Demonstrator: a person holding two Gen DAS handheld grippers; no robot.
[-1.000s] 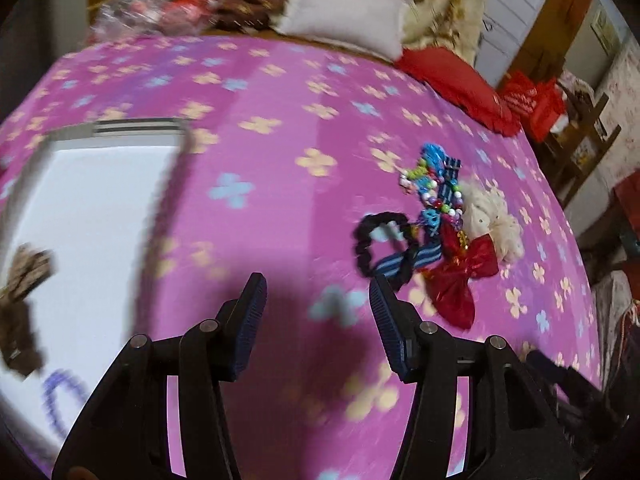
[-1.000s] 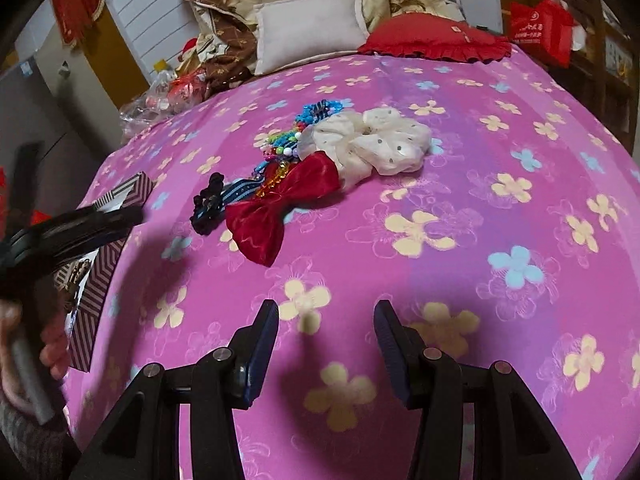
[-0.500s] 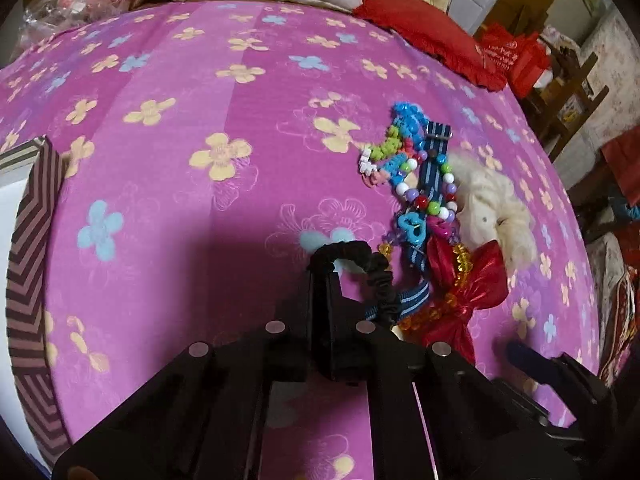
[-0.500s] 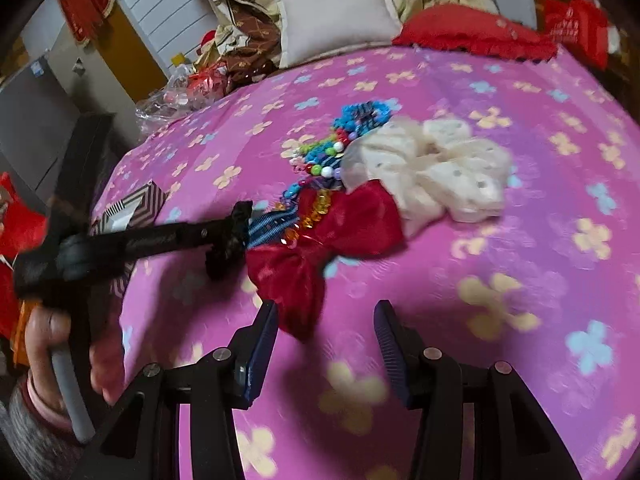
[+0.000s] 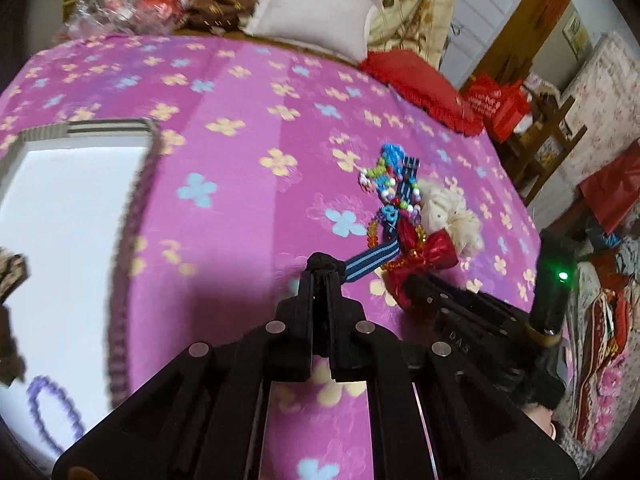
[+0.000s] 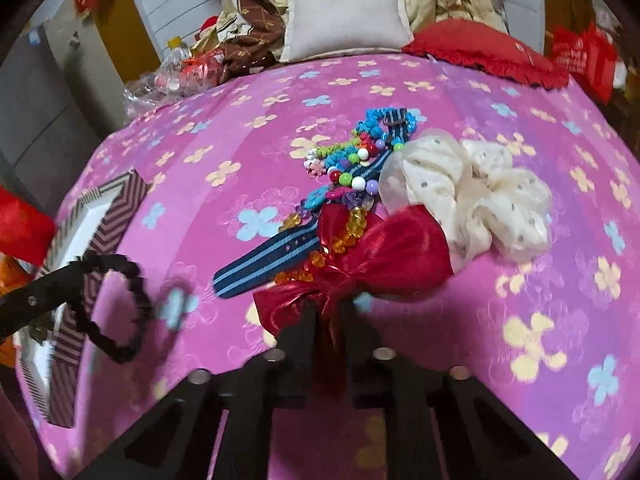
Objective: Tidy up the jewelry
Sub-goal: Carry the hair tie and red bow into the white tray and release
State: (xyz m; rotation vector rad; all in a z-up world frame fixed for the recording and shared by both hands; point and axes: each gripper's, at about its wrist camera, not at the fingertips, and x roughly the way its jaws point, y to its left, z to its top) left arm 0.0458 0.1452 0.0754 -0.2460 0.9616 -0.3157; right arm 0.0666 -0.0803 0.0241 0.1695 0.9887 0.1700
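My left gripper [image 5: 320, 276] is shut on a black hair tie [image 5: 324, 262]. In the right wrist view that hair tie [image 6: 128, 304] hangs as a loop in the air beside the striped box [image 6: 120, 200]. The jaws of my right gripper [image 6: 328, 316] are closing, and their pads press on the near edge of a red bow [image 6: 384, 256], which lies on the pink bedspread. Behind the bow lies a pile: a blue striped strap [image 6: 272, 256], coloured bead bracelets [image 6: 352, 160], orange beads [image 6: 340, 240] and a white scrunchie [image 6: 480, 192].
The open box [image 5: 116, 128] has a white floor with a purple bracelet [image 5: 52, 416] and a brown item [image 5: 12, 272] in it. A white pillow [image 6: 344, 20], a red cushion [image 6: 480, 52] and bedding crowd the bed's far edge. The bedspread [image 6: 520, 320] drops away on the right.
My left gripper shut on the black hair tie and lifted it off the pile toward the box. My right gripper moved up to the red bow and closed on it.
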